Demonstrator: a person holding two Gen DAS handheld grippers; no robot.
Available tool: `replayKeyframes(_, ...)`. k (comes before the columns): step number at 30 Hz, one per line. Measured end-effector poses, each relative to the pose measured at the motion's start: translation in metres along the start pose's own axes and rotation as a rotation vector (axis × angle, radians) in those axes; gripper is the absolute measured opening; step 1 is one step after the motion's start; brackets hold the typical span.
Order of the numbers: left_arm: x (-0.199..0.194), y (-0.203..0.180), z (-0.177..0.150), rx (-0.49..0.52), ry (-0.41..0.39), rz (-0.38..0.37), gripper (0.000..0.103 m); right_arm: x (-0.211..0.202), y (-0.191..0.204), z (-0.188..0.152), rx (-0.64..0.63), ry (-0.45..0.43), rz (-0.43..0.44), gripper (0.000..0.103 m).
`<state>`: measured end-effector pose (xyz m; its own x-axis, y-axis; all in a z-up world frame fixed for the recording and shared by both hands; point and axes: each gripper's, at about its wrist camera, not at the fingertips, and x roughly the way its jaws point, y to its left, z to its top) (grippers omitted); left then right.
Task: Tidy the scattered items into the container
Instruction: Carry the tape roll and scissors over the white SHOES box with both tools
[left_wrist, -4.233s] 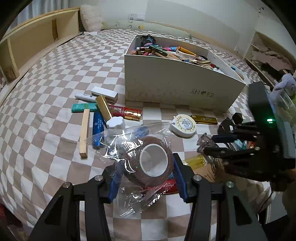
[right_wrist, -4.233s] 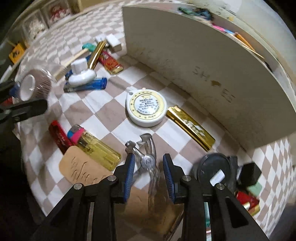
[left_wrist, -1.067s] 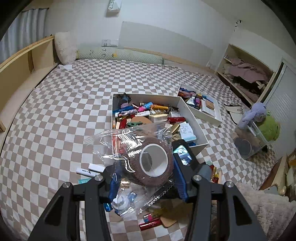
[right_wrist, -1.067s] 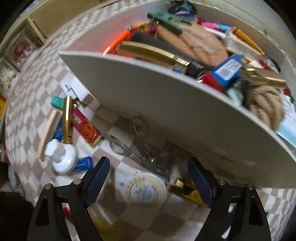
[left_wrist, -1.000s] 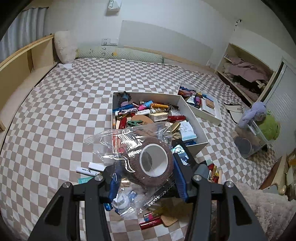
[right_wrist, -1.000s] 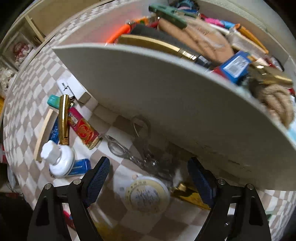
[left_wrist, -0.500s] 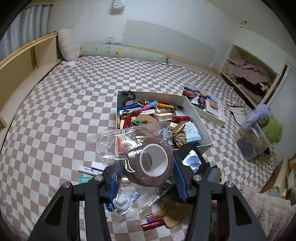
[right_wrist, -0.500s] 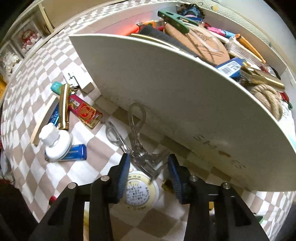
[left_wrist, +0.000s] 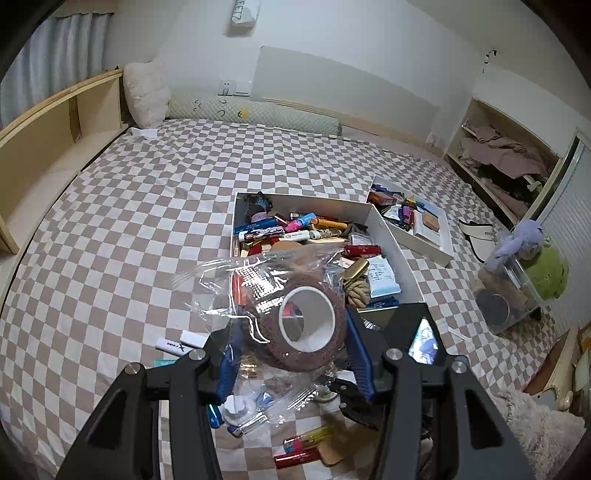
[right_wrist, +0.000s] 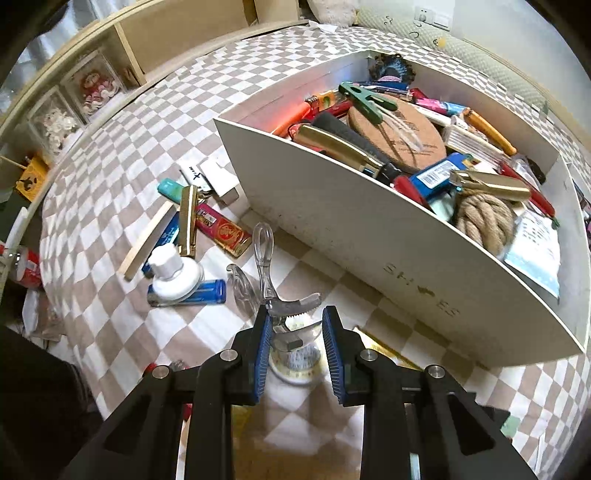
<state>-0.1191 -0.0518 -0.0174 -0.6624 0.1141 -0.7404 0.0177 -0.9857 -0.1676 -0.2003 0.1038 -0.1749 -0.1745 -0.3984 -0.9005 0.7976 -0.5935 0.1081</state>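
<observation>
Your right gripper is clamped on a clear plastic clip, held above the checkered bed cover. The clip's long axis runs away from your fingers: its looped handles point up the frame toward the near wall of the white box, and its toothed jaws sit between the blue pads. Below it lies a round tape measure, just beside the box's near wall.

Your left gripper is closed on a brown roll of tape in a clear wrapper. The roll's open white core faces the camera, so its axis points back along your fingers. It hangs over the bed near the box's near edge, and the box is already full of lighters, pens and a rope coil.

Left of the box's near corner, loose items lie together: a white bottle, a blue lighter and a red lighter.
</observation>
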Motion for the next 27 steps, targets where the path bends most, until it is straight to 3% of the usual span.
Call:
replayKeyframes(8,0.007,-0.017,0.006,0.008,-0.004,-0.012,0.051,-0.017,-0.015,0.008,0.092,-0.067,-0.007,0.029)
replayKeyframes(16,0.016,-0.031,0.015,0.008,-0.030,-0.029,0.051,-0.067,-0.054,0.001,0.228,-0.193,0.014,0.029)
replayKeyframes(27,0.058,-0.017,0.033,-0.045,-0.014,0.039,0.051,-0.103,-0.101,0.031,0.358,-0.339,0.002,0.029)
